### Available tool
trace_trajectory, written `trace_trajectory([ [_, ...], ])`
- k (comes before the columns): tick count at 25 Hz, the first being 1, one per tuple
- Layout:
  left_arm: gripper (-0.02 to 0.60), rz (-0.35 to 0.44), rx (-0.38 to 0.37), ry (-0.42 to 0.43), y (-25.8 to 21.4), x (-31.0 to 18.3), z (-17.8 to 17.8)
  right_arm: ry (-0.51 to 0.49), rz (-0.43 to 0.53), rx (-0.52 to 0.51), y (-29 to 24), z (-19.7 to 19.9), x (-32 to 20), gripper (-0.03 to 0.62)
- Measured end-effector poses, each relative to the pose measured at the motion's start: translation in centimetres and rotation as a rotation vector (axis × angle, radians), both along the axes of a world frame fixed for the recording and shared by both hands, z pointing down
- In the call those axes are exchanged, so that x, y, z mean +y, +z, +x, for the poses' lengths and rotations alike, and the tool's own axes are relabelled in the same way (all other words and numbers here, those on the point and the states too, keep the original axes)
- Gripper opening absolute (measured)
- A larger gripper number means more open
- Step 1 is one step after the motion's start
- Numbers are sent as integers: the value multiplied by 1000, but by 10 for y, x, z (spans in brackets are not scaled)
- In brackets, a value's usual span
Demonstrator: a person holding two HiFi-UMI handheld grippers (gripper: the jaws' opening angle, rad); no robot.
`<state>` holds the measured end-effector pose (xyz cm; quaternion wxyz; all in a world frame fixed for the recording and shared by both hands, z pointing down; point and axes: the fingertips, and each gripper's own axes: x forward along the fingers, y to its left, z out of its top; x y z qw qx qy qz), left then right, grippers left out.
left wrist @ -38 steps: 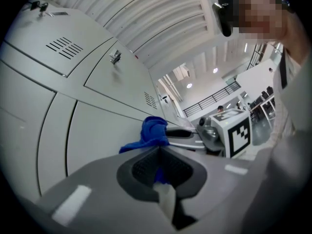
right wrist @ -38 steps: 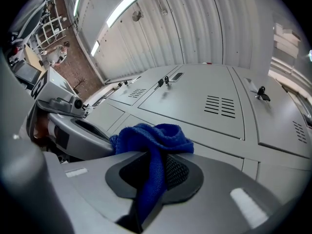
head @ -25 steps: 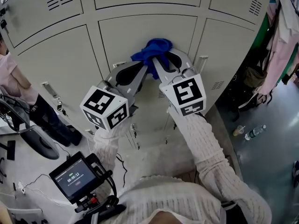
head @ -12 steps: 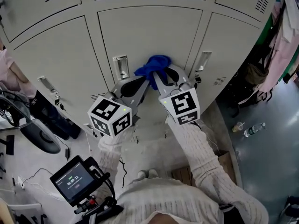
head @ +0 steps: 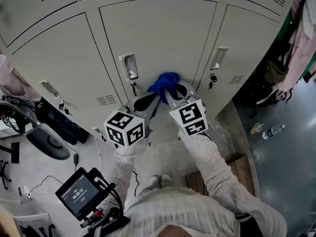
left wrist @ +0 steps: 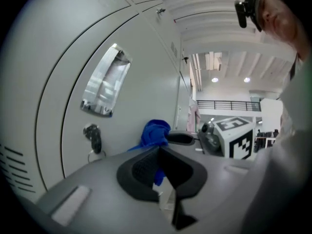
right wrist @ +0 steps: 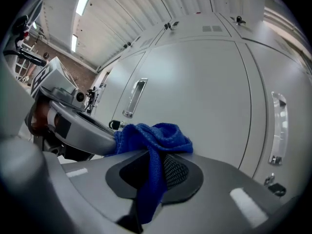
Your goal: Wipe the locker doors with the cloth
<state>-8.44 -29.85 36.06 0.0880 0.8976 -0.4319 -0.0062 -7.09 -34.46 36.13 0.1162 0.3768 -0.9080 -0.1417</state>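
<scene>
A blue cloth (head: 163, 81) is bunched against the lower part of the middle grey locker door (head: 158, 33), below its metal handle (head: 128, 65). Both grippers meet at the cloth. My left gripper (head: 156, 95) comes in from the lower left and is shut on a fold of the cloth (left wrist: 155, 133). Its jaws (left wrist: 159, 156) are pressed together with blue fabric between them. My right gripper (head: 168, 89) comes in from the lower right and is shut on the cloth (right wrist: 155, 136), which hangs down between its pads (right wrist: 176, 172). A lock with a ring (left wrist: 94, 138) hangs under the handle (left wrist: 105, 87).
Neighbouring locker doors have handles (head: 218, 58) and vents (head: 105, 100). An office chair (head: 45, 143) and a small screen on a stand (head: 79, 194) are at the lower left. A bottle (head: 272, 131), a cup (head: 255, 128) and hanging clothes (head: 298, 43) are at the right.
Both grippers have slid the cloth down the middle door. It was level with the handle's top and now lies below the handle. Both stayed shut on it.
</scene>
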Motion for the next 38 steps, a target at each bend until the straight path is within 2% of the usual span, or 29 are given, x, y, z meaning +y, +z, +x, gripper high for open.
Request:
trace_trajectory([
  [3,6,-59,2,-9,24,-2,-2,-3,-54,22,24,-1,0,57],
  [8,6,-98,-60,-32,53,2,-1,-1,-118,28,51,-2,0,57],
  [17,6,-182,-18,-52,85,8,0,1,-236,15,94,-4,1,57],
  [25,6,-230,-26,-48,103,17,3,4,-281,12,103,-3,1,55],
  [29,6,-219,-48,-44,101,18,4,9,-290,22,105,-3,1,55],
  [33,6,-175,-84,-25,86,12,10,-11,-278,124,98,-6,2,58],
  [35,5,-145,-89,-4,74,7,14,-33,-218,132,77,0,7,57],
  [38,6,-80,-82,33,44,0,22,-22,-95,70,24,24,9,57],
])
